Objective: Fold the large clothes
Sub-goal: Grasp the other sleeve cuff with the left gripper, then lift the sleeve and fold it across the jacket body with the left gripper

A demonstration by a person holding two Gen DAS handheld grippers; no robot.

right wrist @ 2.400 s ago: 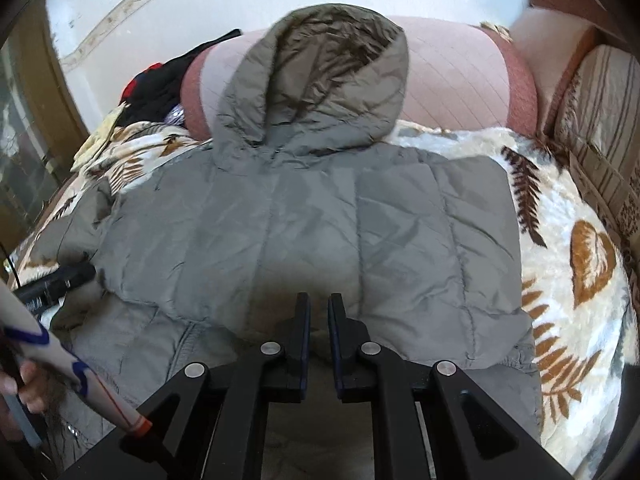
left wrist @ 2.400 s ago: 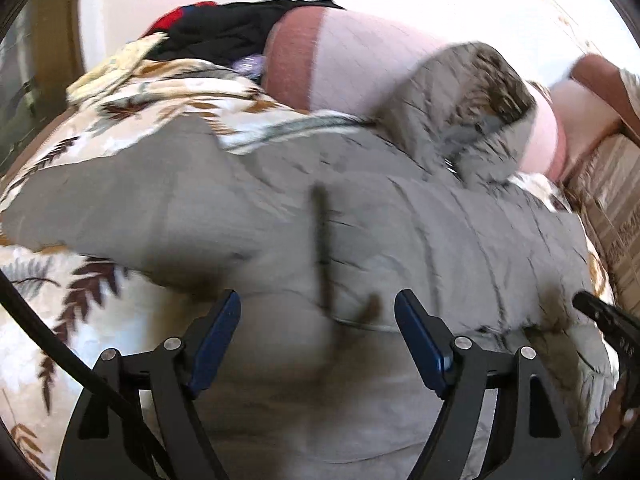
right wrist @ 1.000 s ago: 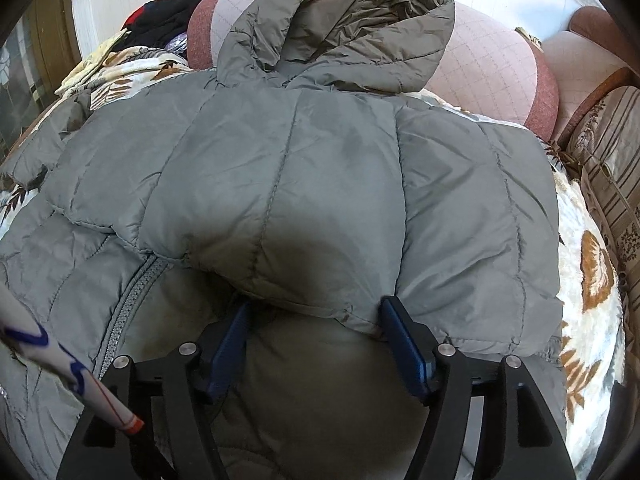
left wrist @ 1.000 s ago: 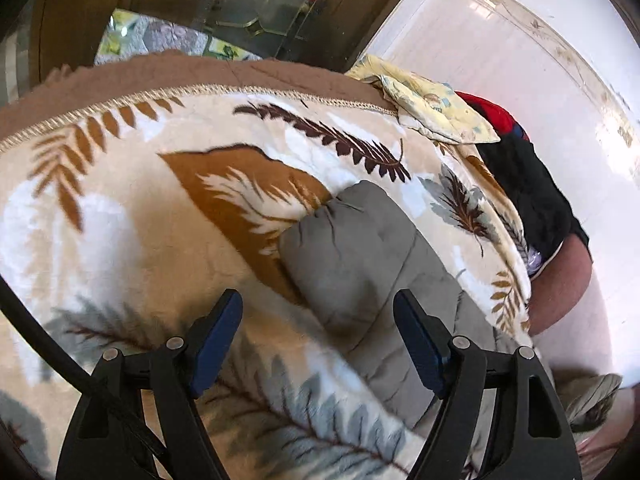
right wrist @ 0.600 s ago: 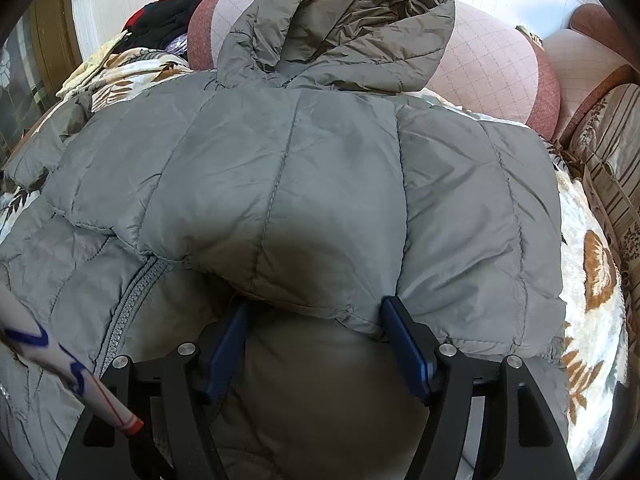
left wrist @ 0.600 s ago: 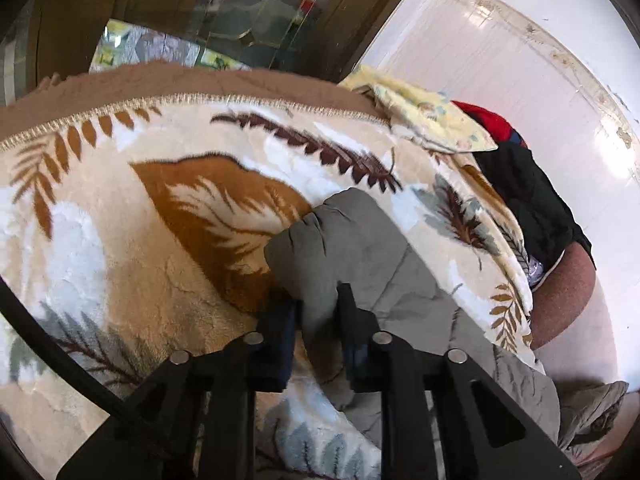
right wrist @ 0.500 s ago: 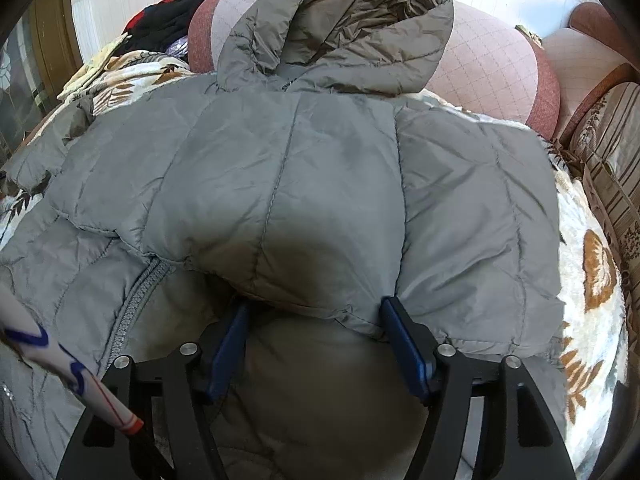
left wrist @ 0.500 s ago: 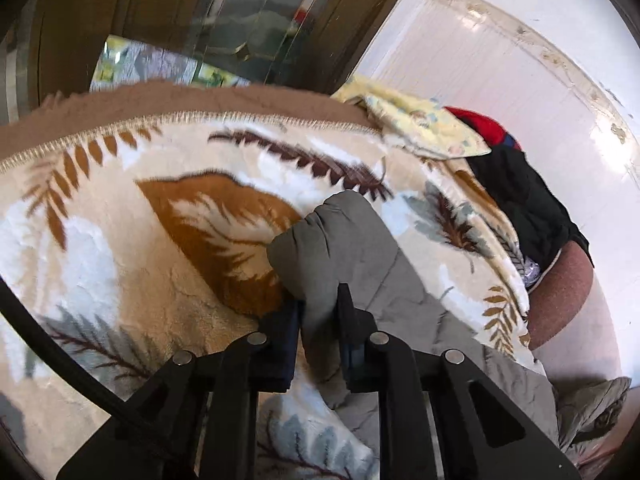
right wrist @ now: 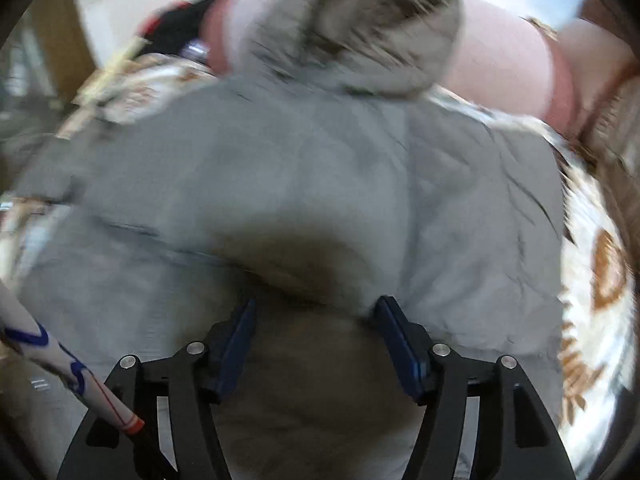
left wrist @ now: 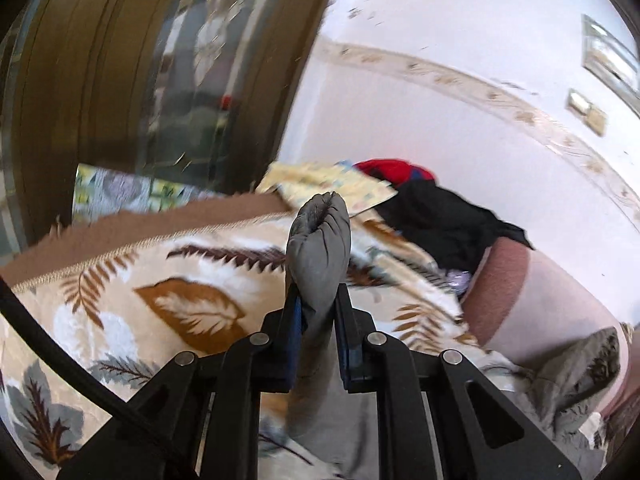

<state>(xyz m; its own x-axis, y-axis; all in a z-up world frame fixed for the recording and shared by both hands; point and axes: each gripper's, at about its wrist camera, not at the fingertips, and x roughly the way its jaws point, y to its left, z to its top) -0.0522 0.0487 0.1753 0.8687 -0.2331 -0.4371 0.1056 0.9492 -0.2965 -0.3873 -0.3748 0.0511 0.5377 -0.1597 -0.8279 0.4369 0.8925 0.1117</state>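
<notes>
Left gripper (left wrist: 316, 316): jaws pinched tight on the cuff end of the grey sleeve (left wrist: 320, 248), which stands bunched above the pads and clear of the leaf-print blanket (left wrist: 180, 304) on the bed. Grip sits near the sleeve end; adequate, though the padded fabric is slippery and bulky.

Right gripper (right wrist: 316, 340): jaws wide and opening, holding nothing; a folded edge of the grey padded jacket (right wrist: 320, 184) bulges between the pads without being pressed. The jacket lies spread over the bed, hood (right wrist: 360, 28) toward the pink bolster (right wrist: 512, 64). The right wrist view is blurred, so finer detail is not assessable.

Step in hand, as judged: bring the left sleeve across onto the jacket body.

Recommendations:
- Carry the sleeve high enough that it does not drag on the blanket
- Lay it flat across the body, along the quilted seams, not bunched
- Rest the right gripper on the folded section so the body does not slide
- Release only once the cuff lies on the fabric

Risk: trapped air may spring the fold open
</notes>
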